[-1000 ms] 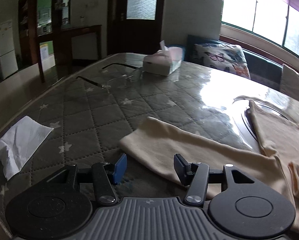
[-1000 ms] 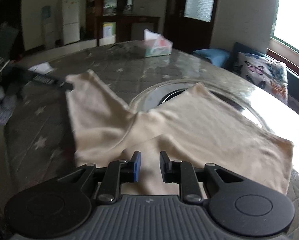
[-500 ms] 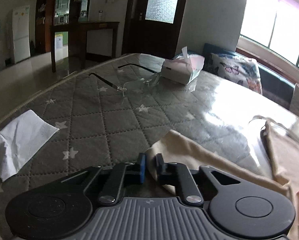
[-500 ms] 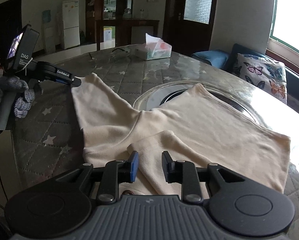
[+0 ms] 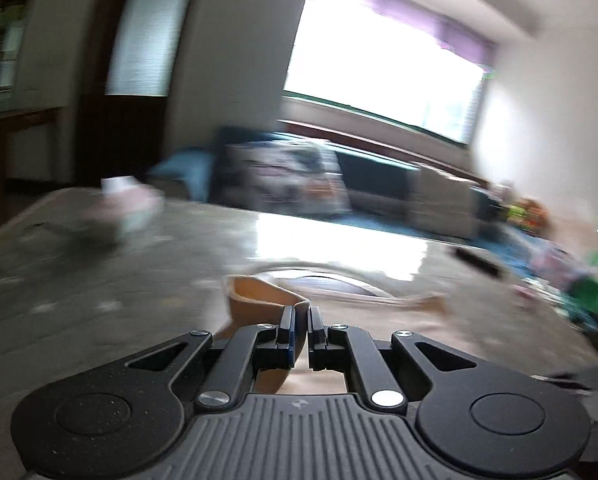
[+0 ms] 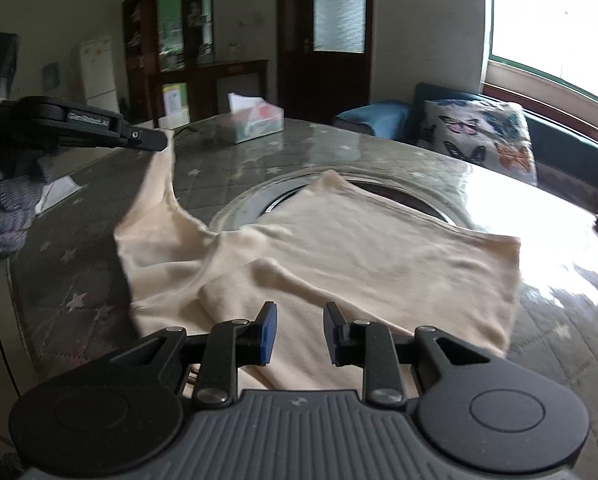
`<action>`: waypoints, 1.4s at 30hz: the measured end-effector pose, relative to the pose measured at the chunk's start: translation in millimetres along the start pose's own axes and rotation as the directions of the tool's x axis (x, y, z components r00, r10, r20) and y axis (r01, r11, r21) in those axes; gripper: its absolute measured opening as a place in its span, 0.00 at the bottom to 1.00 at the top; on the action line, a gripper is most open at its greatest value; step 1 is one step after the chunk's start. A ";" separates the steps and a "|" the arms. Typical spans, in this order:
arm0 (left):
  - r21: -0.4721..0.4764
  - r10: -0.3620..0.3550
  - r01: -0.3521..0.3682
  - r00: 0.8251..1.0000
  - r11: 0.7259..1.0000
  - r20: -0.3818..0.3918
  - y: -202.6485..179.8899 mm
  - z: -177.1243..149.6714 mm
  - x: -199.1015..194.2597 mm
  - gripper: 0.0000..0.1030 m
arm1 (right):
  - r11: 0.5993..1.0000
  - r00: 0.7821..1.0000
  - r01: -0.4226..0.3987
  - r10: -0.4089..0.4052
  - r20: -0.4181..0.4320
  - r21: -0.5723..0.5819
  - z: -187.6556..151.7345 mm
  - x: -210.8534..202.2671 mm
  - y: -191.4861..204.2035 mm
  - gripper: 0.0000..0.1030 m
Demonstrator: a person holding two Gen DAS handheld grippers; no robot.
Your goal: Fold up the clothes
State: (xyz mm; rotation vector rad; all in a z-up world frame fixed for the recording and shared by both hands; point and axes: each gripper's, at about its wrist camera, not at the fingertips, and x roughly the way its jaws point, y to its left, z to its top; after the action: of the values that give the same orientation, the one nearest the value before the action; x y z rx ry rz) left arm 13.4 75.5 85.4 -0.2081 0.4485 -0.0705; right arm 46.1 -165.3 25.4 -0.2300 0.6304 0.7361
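Glossy quilted star-print table (image 6: 235, 168), soft cream garment (image 6: 379, 248) pinched in left hand-held gripper (image 5: 302, 320).

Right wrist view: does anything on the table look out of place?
Yes. A crumpled white tissue lies loose near the table's left edge, apart from the tissue box, beside the cream garment.

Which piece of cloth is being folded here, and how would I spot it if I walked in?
Look at the round table with the grey, star-patterned quilted cover. Across its near half lies a cream garment, partly over the glass turntable at the middle. It is the only large pale cloth there, and one corner is pinched and lifted by the left gripper, unlike the tissue box behind.
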 end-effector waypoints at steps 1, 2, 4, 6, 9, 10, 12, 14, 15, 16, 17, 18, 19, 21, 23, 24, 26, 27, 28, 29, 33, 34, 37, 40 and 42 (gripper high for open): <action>0.021 -0.044 0.044 0.999 0.999 -0.007 -13.3 -1.1 3.2 0.06 | 1.000 1.000 0.009 -0.009 0.002 0.010 -1.4 -2.3 -4.1 0.24; 0.041 -0.081 0.082 0.997 0.996 -0.018 -24.9 -2.8 6.1 0.06 | 1.000 1.000 0.018 -0.018 0.003 0.020 -3.1 -4.0 -8.3 0.24; 0.077 -0.150 0.154 0.987 0.985 -0.056 -46.7 -7.3 13.9 0.06 | 0.998 0.999 0.032 -0.032 0.000 0.045 -6.9 -7.0 -16.9 0.24; 0.116 -0.186 0.197 0.977 0.973 -0.103 -65.7 -14.5 22.2 0.07 | 0.997 0.999 0.046 -0.046 -0.005 0.068 -10.8 -9.1 -24.2 0.24; 0.165 -0.197 0.224 0.966 0.960 -0.166 -82.1 -26.6 30.0 0.10 | 0.994 0.998 0.068 -0.067 -0.009 0.090 -16.7 -12.5 -32.9 0.24; 0.175 -0.202 0.232 0.963 0.957 -0.177 -85.4 -30.8 28.6 0.10 | 0.993 0.997 0.073 -0.072 -0.009 0.096 -17.8 -13.8 -35.6 0.24; 0.199 -0.193 0.230 0.963 0.953 -0.189 -84.3 -36.1 26.6 0.18 | 0.991 0.997 0.080 -0.079 -0.007 0.110 -19.3 -15.5 -39.8 0.24; 0.228 -0.159 0.195 0.973 0.954 -0.167 -79.3 -37.8 20.3 0.41 | 0.988 0.997 0.073 -0.073 -0.005 0.135 -19.9 -17.4 -44.7 0.24; 0.239 -0.136 0.169 0.979 0.956 -0.151 -73.4 -36.0 17.5 0.44 | 0.987 0.998 0.065 -0.065 -0.004 0.150 -19.8 -18.0 -46.5 0.24; 0.248 -0.113 0.145 0.984 0.958 -0.139 -65.2 -34.9 14.8 0.48 | 0.985 0.999 0.054 -0.055 -0.002 0.163 -19.4 -18.2 -47.6 0.24; 0.251 -0.090 0.121 0.987 0.960 -0.132 -57.0 -31.9 15.9 0.54 | 0.984 0.999 0.042 -0.042 -0.001 0.173 -18.8 -17.9 -47.9 0.24; 0.253 -0.060 0.090 0.990 0.963 -0.124 -49.2 -30.8 13.2 0.56 | 0.983 1.000 0.027 -0.027 -0.001 0.183 -17.8 -16.7 -47.7 0.24; 0.254 -0.033 0.062 0.993 0.965 -0.117 -39.3 -30.3 10.1 0.58 | 0.981 1.000 0.012 -0.012 -0.002 0.192 -17.0 -14.6 -46.8 0.24; 0.257 0.030 -0.003 0.994 0.966 -0.104 -20.2 -29.8 6.5 0.63 | 0.980 1.000 -0.012 0.014 -0.008 0.200 -15.3 -8.7 -42.0 0.24; 0.262 0.094 -0.066 0.991 0.963 -0.097 -2.6 -33.3 1.0 0.67 | 0.980 0.999 -0.030 0.033 -0.016 0.198 -14.1 -2.8 -37.2 0.24; 0.266 0.125 -0.095 0.987 0.959 -0.097 5.1 -36.8 -1.8 0.67 | 0.979 0.999 -0.037 0.043 -0.024 0.199 -14.0 2.3 -33.4 0.24; 0.268 0.164 -0.130 0.980 0.955 -0.110 17.6 -43.5 -5.2 0.71 | 0.979 0.998 -0.046 0.054 -0.038 0.196 -13.4 10.3 -27.6 0.24; 0.266 0.180 -0.143 0.977 0.953 -0.118 23.2 -48.2 -7.0 0.71 | 0.979 0.997 -0.049 0.059 -0.045 0.197 -13.1 13.8 -24.9 0.24; 0.264 0.188 -0.150 0.974 0.953 -0.126 27.6 -51.8 -9.7 0.72 | 0.978 0.997 -0.051 0.063 -0.053 0.200 -12.7 17.2 -22.7 0.24; 0.261 0.194 -0.154 0.972 0.953 -0.134 30.9 -56.4 -11.1 0.74 | 0.978 0.996 -0.051 0.065 -0.062 0.201 -12.4 20.3 -20.6 0.24; 0.249 0.194 -0.151 0.968 0.957 -0.160 35.3 -74.7 -15.1 0.79 | 0.976 0.994 -0.025 0.047 -0.099 0.216 -13.0 30.6 -15.0 0.25; 0.250 0.192 -0.148 0.968 0.957 -0.162 33.4 -76.5 -16.5 0.79 | 0.976 0.994 -0.022 0.044 -0.099 0.216 -12.6 31.1 -13.3 0.25; 0.256 0.175 -0.128 0.970 0.958 -0.169 28.3 -82.6 -15.3 0.83 | 0.978 0.994 -0.010 0.033 -0.108 0.208 -10.1 31.3 -8.9 0.11; 0.274 0.173 -0.122 0.970 0.954 -0.170 21.4 -87.0 -11.8 0.83 | 0.981 0.995 0.000 0.019 -0.094 0.194 -5.1 26.4 -7.1 0.04; 0.275 0.172 -0.121 0.970 0.954 -0.173 19.7 -88.1 -8.6 0.83 | 0.981 0.998 0.000 0.014 -0.069 0.195 0.8 19.3 -8.3 0.04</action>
State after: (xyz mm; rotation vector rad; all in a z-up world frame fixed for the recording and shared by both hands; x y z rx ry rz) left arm -32.3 79.5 7.3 0.0951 0.6436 -0.0032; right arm 63.1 -160.3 14.1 -0.0734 0.7657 0.6703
